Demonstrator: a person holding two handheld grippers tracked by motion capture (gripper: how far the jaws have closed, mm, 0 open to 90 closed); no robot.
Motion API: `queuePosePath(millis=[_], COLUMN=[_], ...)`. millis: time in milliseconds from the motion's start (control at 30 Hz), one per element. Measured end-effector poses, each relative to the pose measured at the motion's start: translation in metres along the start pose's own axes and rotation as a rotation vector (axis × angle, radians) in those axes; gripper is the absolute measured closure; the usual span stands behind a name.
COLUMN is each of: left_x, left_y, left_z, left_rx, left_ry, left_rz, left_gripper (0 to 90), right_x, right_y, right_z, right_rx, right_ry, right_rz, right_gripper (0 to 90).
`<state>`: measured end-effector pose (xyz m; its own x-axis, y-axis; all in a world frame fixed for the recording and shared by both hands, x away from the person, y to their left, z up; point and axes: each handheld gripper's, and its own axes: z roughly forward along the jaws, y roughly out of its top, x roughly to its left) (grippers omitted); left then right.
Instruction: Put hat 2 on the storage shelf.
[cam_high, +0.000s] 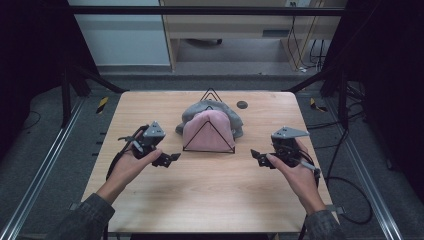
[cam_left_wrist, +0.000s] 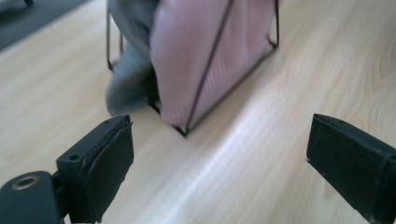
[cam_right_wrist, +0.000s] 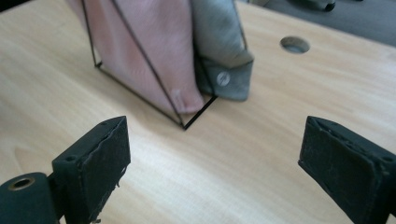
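A black wire rack (cam_high: 208, 150) of triangular frames stands at the middle of the wooden table (cam_high: 210, 200). A pink knitted cloth (cam_high: 207, 131) fills its front and a grey cloth (cam_high: 236, 120) sits behind it. My left gripper (cam_high: 171, 159) hovers left of the rack, open and empty. My right gripper (cam_high: 257, 157) hovers to its right, also open and empty. In the left gripper view, the gripper (cam_left_wrist: 219, 168) faces the pink cloth (cam_left_wrist: 205, 46) and grey cloth (cam_left_wrist: 130, 70). In the right gripper view, the gripper (cam_right_wrist: 212, 172) faces the pink cloth (cam_right_wrist: 140, 46), grey cloth (cam_right_wrist: 219, 42) and rack corner (cam_right_wrist: 198, 114).
A round cable hole (cam_high: 242, 104) lies in the tabletop behind the rack at the right, and it appears again as the hole (cam_right_wrist: 295, 45) in the right gripper view. Dark frame posts and cables flank the table. Bare wood stretches in front of the rack.
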<state>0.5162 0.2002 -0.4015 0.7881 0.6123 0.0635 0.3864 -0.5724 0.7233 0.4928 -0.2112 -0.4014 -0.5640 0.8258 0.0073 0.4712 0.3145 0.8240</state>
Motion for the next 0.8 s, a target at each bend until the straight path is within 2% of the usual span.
queuePosePath(millis=[100, 233, 367, 433, 533, 667, 767, 800], left_x=[-0.007, -0.016, -0.022, -0.023, -0.02, -0.012, -0.008, -0.008], left_y=[-0.018, -0.039, -0.053, -0.058, -0.068, -0.076, -0.081, -0.082], left_z=[0.005, 0.01, 0.016, 0.019, 0.027, 0.031, 0.034, 0.035], left_rx=[0.055, 0.099, 0.148, 0.164, 0.174, 0.167, 0.165, 0.169], left_ry=[-0.009, -0.04, -0.06, -0.05, -0.056, -0.006, 0.015, 0.01], left_rz=[-0.002, -0.008, 0.034, 0.065, 0.034, -0.02, -0.037, -0.043], left_gripper=[6.8, 6.9, 5.9, 5.4, 5.5, 4.4, 4.3, 4.3], right_x=[0.008, 0.021, 0.03, 0.031, 0.03, 0.027, 0.027, 0.027], right_y=[-0.011, -0.033, -0.052, -0.058, -0.061, -0.064, -0.068, -0.07], right_z=[0.003, 0.012, 0.025, 0.032, 0.044, 0.055, 0.061, 0.062], right_rx=[0.026, 0.059, 0.11, 0.141, 0.183, 0.212, 0.255, 0.263], right_ry=[0.014, 0.047, 0.077, 0.095, 0.107, 0.081, 0.035, 0.028], right_rz=[0.001, 0.019, 0.035, 0.048, 0.067, 0.076, 0.046, 0.034], right_gripper=[8.9, 9.3, 10.0, 10.6, 10.7, 11.2, 11.7, 11.8])
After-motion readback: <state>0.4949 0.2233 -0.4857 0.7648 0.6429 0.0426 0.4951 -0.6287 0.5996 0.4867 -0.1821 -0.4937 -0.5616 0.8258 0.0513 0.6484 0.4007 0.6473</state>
